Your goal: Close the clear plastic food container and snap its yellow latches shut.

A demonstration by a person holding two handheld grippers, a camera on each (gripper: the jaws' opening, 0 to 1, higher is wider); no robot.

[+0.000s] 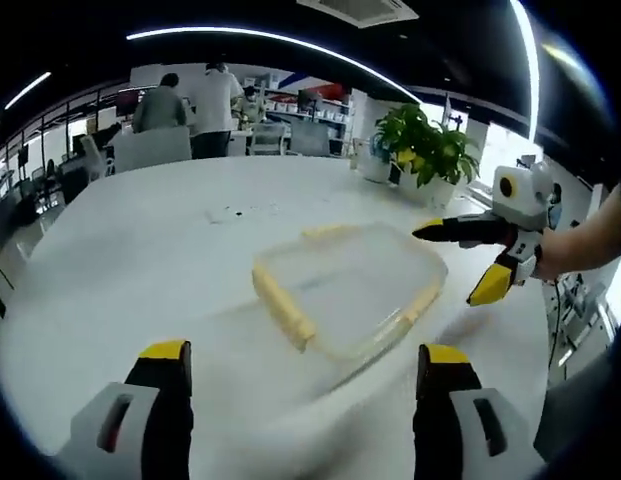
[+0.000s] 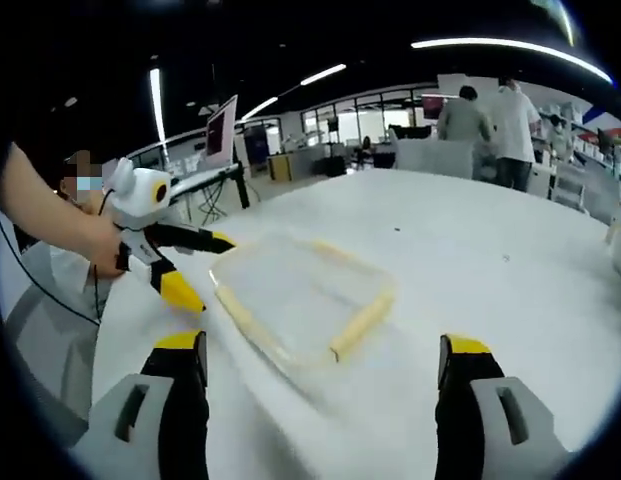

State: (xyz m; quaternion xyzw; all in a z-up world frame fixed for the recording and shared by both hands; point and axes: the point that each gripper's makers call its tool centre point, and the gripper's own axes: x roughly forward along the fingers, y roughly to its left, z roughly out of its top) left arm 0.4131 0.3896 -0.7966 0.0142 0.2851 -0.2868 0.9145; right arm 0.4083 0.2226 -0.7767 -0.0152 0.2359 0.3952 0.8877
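White surface (image 1: 140, 260) spreads under both my tools. My left hand-held gripper (image 1: 302, 365) hangs released, jaws wide apart, short of the container (image 1: 350, 285). My right hand-held gripper (image 2: 325, 355) is likewise spread, apart from the container's yellow latches (image 2: 362, 322). Potted plants (image 1: 430, 145) stand beyond; people (image 1: 195, 100) stand farther off.
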